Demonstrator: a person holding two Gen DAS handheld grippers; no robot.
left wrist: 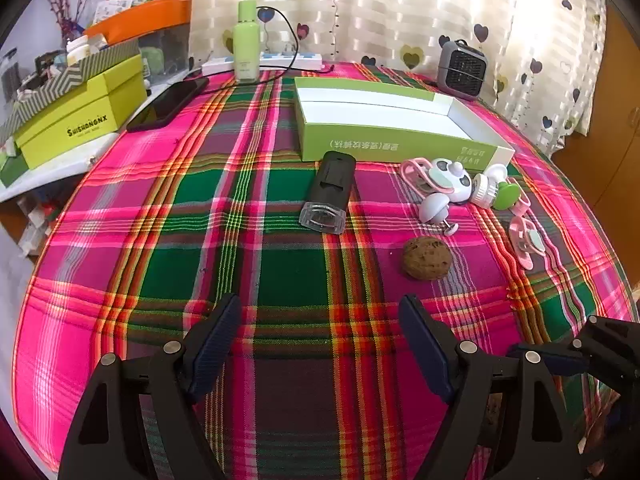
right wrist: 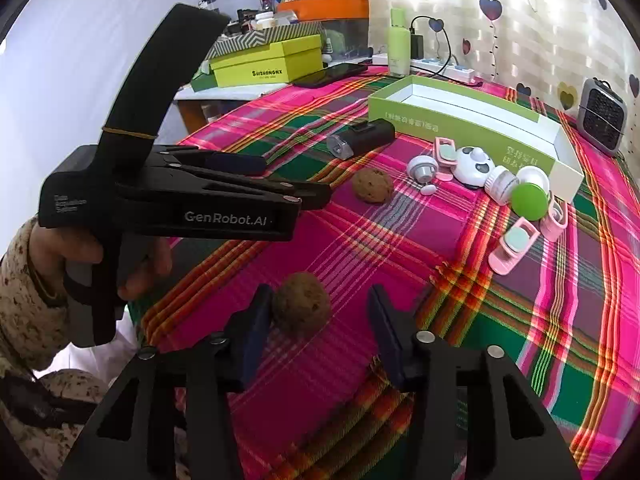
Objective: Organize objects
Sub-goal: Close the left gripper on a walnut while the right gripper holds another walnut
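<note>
Two brown walnuts (right wrist: 301,307) (right wrist: 372,185), black device (right wrist: 360,137) & toys on plaid cloth.

In the left wrist view, the right gripper (left wrist: 560,360) is cut off by the right edge, its fingers hidden behind the left gripper's frame, and only a brown sliver of a walnut (left wrist: 495,410) shows between the black struts. The print on the green box (left wrist: 400,146) is too small to read. In the right wrist view, the person's camouflage sleeve (right wrist: 24,300) runs off the left edge.
</note>
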